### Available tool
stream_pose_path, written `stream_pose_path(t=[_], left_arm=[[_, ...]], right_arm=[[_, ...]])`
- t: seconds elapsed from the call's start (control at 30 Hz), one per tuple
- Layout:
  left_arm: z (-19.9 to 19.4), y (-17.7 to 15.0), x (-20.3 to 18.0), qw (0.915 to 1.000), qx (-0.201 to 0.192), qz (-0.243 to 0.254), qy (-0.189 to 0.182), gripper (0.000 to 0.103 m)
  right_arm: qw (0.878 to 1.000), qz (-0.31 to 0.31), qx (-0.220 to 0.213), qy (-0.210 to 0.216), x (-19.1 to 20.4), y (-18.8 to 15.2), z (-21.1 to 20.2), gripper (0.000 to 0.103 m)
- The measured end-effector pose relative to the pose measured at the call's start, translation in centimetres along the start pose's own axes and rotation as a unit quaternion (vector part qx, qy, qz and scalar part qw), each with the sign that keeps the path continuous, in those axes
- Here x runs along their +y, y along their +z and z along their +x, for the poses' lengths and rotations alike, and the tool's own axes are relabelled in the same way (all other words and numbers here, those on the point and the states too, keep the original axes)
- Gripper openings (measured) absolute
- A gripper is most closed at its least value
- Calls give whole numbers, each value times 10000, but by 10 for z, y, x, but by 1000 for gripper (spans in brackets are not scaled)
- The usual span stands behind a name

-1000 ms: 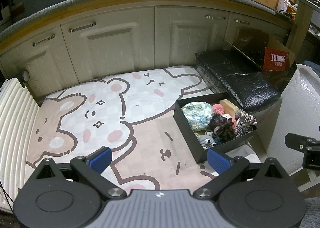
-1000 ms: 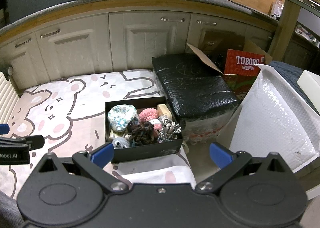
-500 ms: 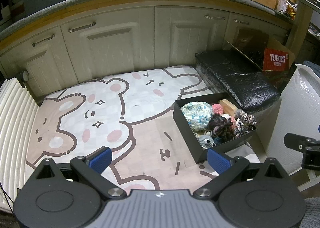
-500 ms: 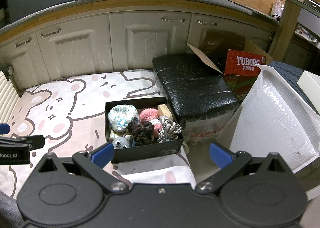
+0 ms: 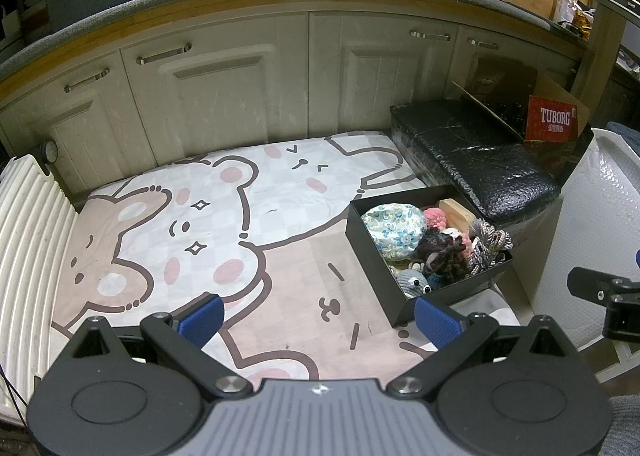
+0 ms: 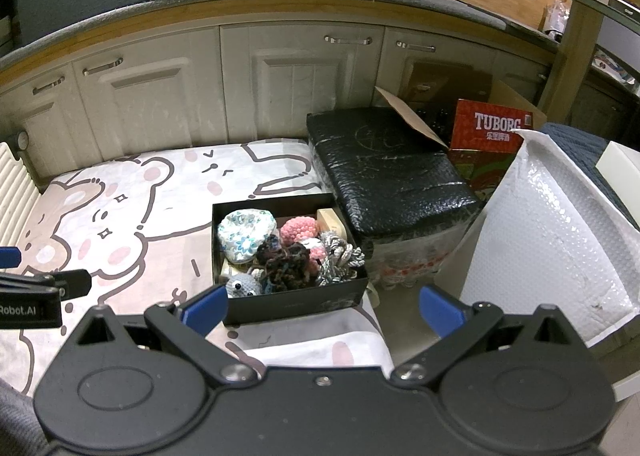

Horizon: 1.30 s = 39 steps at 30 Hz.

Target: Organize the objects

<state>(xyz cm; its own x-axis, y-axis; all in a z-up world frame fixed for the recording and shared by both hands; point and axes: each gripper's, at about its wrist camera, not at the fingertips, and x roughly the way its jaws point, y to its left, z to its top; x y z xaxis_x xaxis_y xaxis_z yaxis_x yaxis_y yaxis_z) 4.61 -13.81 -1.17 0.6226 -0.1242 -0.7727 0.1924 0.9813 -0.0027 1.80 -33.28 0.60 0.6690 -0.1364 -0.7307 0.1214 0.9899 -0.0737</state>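
Grippers both hang wide apart and hold nothing: my left gripper [image 5: 316, 316] hovers over the bear-print mat [image 5: 208, 216], my right gripper [image 6: 322, 306] over the mat's near right corner. Just past my right fingers sits the black box [image 6: 296, 306], resting on the mat near its right edge. Inside it I see a floral fabric pouch [image 6: 246, 234] at the back left, a pink pompom [image 6: 298, 230] beside it, a wooden block [image 6: 332, 220] at the back right, a dark yarn tangle [image 6: 284, 266] in the middle, a grey rope knot [image 6: 340, 256] to the right and a grey crocheted mouse [image 6: 242, 286] at the front left. Right of the box lies a black wrapped bundle [image 6: 388, 176], then a red Tuborg carton [image 6: 488, 132]. Cream cabinets [image 6: 160, 104] stand behind.
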Motion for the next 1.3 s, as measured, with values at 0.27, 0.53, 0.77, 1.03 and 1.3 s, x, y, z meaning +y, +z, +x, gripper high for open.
stream_pose_path(t=[0.27, 0.53, 0.77, 1.03, 1.3], left_arm=[[0, 1, 0, 10000, 3, -8, 1, 101], [0, 0, 0, 10000, 1, -12, 0, 101], [0, 1, 0, 10000, 2, -18, 2, 101], [0, 0, 0, 10000, 1, -17, 2, 101], [0, 1, -2, 10000, 5, -60, -26, 101]], right_arm=[[10000, -9, 3, 14, 2, 0, 0, 103], [10000, -11, 5, 37, 3, 0, 1, 103], [10000, -9, 5, 35, 3, 0, 1, 103], [10000, -5, 6, 37, 3, 0, 1, 103], [10000, -4, 10, 36, 4, 0, 1, 103]])
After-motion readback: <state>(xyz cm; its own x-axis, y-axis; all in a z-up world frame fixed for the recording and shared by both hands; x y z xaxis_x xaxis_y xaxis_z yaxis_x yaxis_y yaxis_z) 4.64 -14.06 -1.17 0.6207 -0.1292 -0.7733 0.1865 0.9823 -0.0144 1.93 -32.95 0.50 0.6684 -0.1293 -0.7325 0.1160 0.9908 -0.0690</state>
